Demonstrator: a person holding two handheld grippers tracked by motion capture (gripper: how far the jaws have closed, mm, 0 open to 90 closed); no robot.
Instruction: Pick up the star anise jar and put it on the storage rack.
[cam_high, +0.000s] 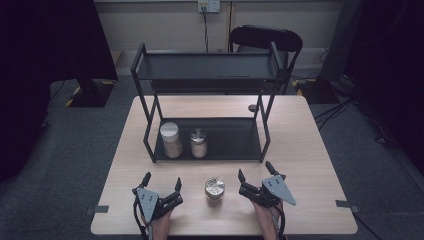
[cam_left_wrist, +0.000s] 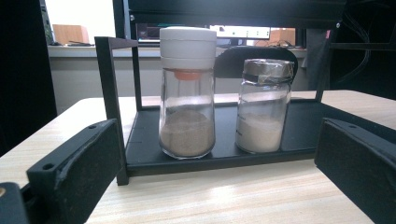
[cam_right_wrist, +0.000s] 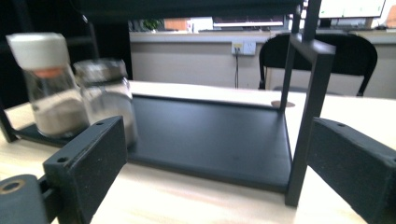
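Both claws, left claw and right claw, gape empty flanking the jar at lower centre; the right should straddle it squarely before closing.

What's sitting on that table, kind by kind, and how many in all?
Jars: 3 (white-capped jar, metal-capped jar, foil-topped jar)
Rack: 1
Grippers: 2 (left gripper, right gripper)
Total: 6

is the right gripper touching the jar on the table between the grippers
Apart: the high view shows bare tabletop between the right gripper and the foil-topped jar.
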